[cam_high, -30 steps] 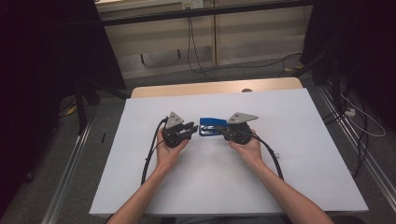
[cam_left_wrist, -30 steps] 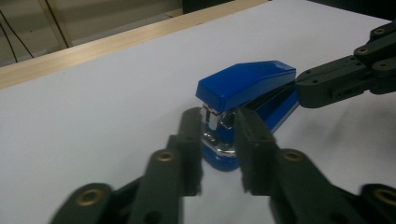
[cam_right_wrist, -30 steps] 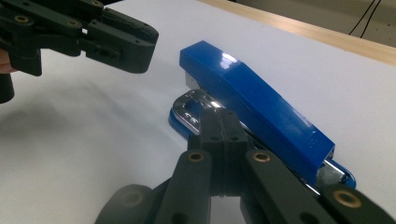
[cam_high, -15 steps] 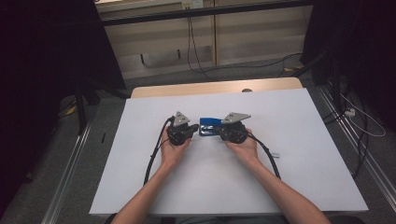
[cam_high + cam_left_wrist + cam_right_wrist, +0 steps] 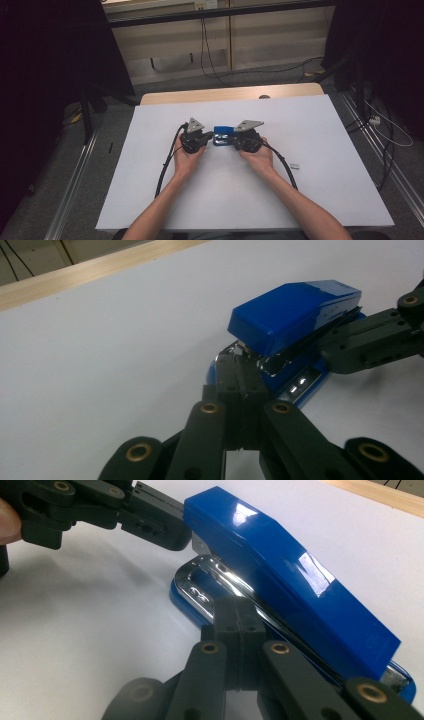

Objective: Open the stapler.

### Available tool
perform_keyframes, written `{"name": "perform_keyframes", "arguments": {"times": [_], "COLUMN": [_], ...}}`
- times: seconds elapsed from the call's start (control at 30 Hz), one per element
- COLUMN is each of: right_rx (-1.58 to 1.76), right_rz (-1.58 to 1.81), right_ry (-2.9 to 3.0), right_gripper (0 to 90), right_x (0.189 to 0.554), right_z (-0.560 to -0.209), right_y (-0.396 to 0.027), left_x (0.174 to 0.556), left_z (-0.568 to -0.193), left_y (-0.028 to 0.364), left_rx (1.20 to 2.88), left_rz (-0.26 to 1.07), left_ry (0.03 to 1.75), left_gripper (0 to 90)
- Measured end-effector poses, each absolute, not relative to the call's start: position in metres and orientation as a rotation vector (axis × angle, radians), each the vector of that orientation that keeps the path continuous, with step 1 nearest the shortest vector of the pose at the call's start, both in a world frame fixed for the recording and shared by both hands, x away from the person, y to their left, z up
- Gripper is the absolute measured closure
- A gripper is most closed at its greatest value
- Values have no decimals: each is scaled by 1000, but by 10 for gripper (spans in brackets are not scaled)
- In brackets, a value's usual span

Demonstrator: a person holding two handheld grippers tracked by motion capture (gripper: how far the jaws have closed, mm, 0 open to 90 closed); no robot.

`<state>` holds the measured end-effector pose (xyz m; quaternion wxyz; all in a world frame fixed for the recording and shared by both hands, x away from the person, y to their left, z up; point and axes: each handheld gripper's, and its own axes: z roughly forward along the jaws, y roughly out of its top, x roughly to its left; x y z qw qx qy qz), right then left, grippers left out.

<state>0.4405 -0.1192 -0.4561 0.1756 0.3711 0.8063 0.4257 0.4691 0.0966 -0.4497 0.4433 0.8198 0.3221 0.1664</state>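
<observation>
two closed grippers meet at the blue stapler (image 5: 222, 136) mid-worktop (image 5: 325, 200): your left gripper (image 5: 239, 374) has just been closing, jaws shut at its front end; your right gripper (image 5: 239, 615) is shut against its chrome base, likely prying.

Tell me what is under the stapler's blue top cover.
Under the blue stapler cover a shiny metal staple rail shows above the blue base, which rests on the white table. Whether staples are loaded is hidden.

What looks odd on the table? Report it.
The stapler is gaping: its blue top is lifted off the metal base. Both shut grippers, left and right, poke into its ends. A small grey piece lies apart.
</observation>
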Motion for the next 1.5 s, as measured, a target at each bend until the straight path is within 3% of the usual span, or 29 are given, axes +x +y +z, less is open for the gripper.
{"name": "perform_keyframes", "arguments": {"times": [1.5], "right_rx": [1049], "right_rz": [1155], "right_ry": [2289], "right_gripper": [900], "right_x": [441], "right_z": [-457], "right_y": [-115], "left_x": [472], "left_z": [-440], "left_y": [93], "left_rx": [2012], "left_rz": [434], "left_ry": [776], "left_gripper": [900]}}
